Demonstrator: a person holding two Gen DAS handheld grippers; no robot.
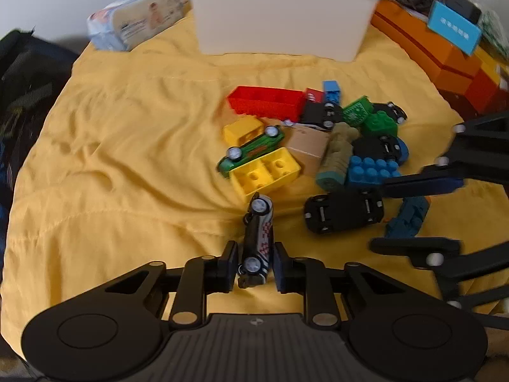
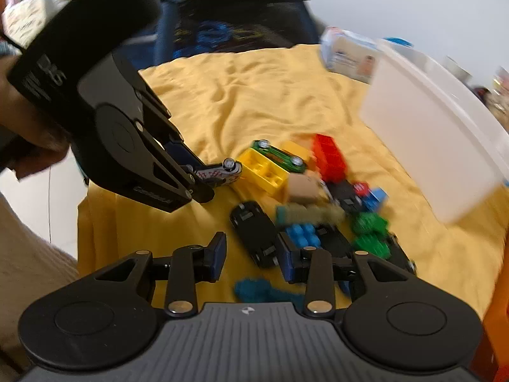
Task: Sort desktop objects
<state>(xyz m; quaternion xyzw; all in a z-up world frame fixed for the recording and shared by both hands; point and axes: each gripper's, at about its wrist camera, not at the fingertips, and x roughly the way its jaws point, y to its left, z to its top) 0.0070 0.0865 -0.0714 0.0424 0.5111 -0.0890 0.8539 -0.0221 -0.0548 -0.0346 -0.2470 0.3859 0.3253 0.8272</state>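
Observation:
My left gripper (image 1: pixel 256 262) is shut on a white toy car with red checks (image 1: pixel 258 238), held on its side just above the yellow cloth; it also shows in the right wrist view (image 2: pixel 219 173). My right gripper (image 2: pixel 253 256) is open, its fingers either side of a black toy car (image 2: pixel 256 232) lying upside down; that car shows in the left wrist view (image 1: pixel 343 211). A heap of toy cars and bricks lies beyond: a green car (image 1: pixel 251 151), yellow bricks (image 1: pixel 265 170), a red brick (image 1: pixel 265 102), a blue brick (image 1: pixel 370 170).
A white plastic bin (image 1: pixel 283 9) stands at the back of the yellow cloth (image 1: pixel 127 159). A pack of wipes (image 1: pixel 136 20) lies to its left, orange boxes (image 1: pixel 439 54) to its right. A dark blue toy piece (image 1: pixel 407 218) lies near my right gripper.

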